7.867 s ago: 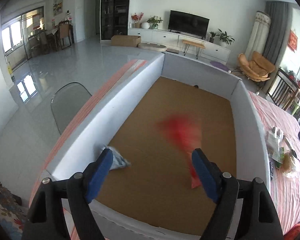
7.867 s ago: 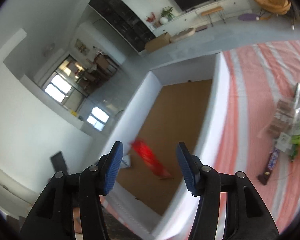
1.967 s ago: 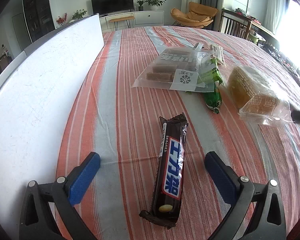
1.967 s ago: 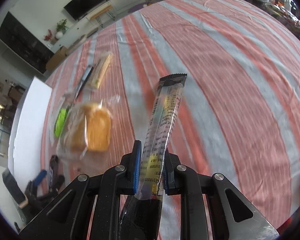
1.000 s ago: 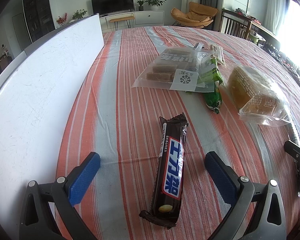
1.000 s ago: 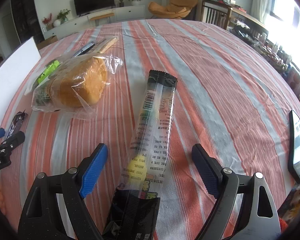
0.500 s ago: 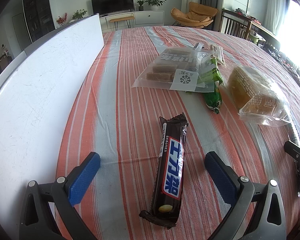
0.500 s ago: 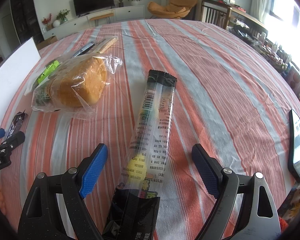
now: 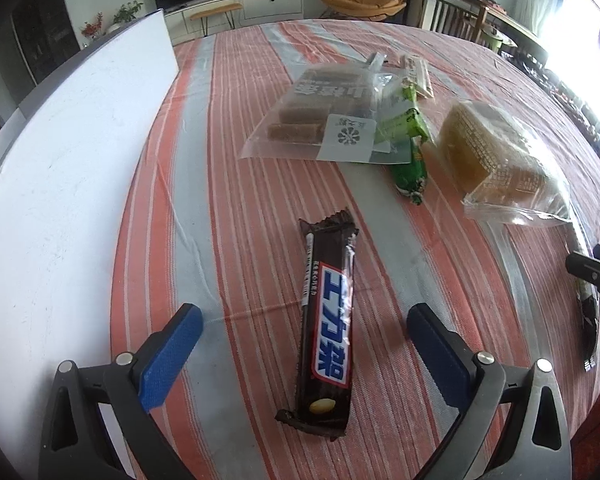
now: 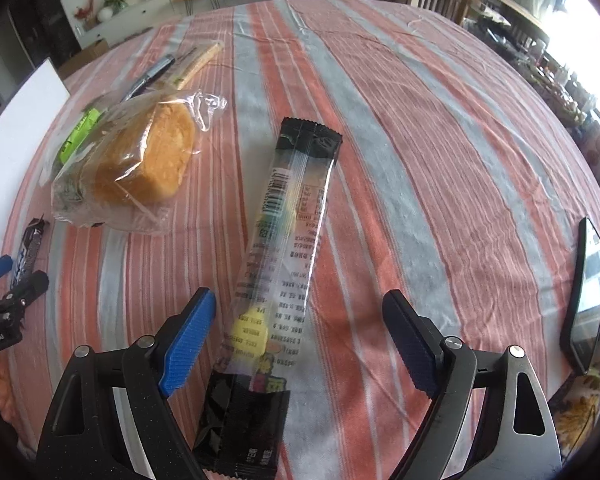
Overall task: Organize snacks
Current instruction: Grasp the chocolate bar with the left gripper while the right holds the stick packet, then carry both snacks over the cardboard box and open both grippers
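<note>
We're hovering the left gripper [image 9: 302, 344] low over the counter [image 9: 236, 128], jaws spread wide but closing in, w/ one dark chocolate bar [image 9: 327, 332] lying flat between the pads, nothing pressing it yet. Our right gripper [image 10: 296, 340] is doing the same: jaws wide, easing inward, one long clear-and-black stick pack [image 10: 278, 256] lying between them, pads not touching it. Both snacks are resting on the striped cloth.

Counting the rest: one bagged bread loaf [image 10: 140, 168] sitting just left of the stick pack; one clear bag of brown bars [image 9: 324, 116] farther back, overlapping one green packet [image 9: 408, 148]; one thin beige stick pack [image 10: 196, 62] beyond. One white box wall [image 9: 60, 184] is running along the left edge. One phone [image 10: 586, 292] is lying near the right edge.
</note>
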Motion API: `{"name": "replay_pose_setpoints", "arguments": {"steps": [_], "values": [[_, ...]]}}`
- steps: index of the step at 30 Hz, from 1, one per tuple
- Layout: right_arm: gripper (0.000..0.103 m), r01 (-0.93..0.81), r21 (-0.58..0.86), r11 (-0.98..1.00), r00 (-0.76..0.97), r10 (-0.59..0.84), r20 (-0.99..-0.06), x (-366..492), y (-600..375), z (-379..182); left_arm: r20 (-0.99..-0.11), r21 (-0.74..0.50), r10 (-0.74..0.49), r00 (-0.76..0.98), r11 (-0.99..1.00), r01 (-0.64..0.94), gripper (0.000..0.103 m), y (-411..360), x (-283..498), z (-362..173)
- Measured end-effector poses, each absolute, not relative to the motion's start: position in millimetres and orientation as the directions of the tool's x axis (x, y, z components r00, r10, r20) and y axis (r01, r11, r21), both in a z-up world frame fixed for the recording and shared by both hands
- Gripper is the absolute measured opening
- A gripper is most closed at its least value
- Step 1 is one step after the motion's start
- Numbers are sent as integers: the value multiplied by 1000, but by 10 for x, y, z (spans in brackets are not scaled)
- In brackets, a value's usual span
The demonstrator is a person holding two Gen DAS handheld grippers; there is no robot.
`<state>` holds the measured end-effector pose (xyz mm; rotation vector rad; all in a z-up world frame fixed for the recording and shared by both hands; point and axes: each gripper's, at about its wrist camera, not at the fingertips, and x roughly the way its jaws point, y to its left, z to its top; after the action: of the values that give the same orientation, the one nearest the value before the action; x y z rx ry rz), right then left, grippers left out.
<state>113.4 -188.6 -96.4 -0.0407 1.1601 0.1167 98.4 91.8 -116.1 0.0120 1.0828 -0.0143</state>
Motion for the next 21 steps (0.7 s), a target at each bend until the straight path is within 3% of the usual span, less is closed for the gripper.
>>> {"name": "replay_pose_setpoints", "arguments": {"steps": [1, 2, 3, 4, 10, 16, 19, 21], "values": [[76, -116, 21, 993, 401, 66, -914, 1145, -1899, -958, -875, 6, -12, 485, 999, 36, 72, 886, 965, -1120], [47, -126, 12, 992, 416, 63, -907, 1133, -1905, -928, -867, 4, -22, 497, 999, 50, 58, 856, 932, -1069], [26, -124, 23, 992, 411, 73, -909, 1116, -1921, -904, -866, 6, -21, 500, 999, 51, 21, 852, 916, -1035], [22, -105, 56, 993, 394, 93, -914, 1094, -1963, -897, -868, 1, -23, 497, 999, 48, 17, 867, 908, -1016], [15, 14, 358, 934, 442, 316, -840, 683, -2259, -714, -809, -255, -232, 539, 966, 34, 17, 1139, 567, -727], [15, -72, 516, 853, 506, 477, -719, 545, -1919, -86, -699, -391, -349, 624, 917, 75, 17, 1270, 198, -70], [15, -204, 559, 804, 490, 578, -652, 594, -1347, 329, -627, -415, -338, 702, 908, 67, 17, 1535, -59, 370], [16, -311, 586, 748, 435, 660, -612, 623, -832, 554, -605, -374, -263, 752, 927, 23, 17, 1804, -216, 613]]}}
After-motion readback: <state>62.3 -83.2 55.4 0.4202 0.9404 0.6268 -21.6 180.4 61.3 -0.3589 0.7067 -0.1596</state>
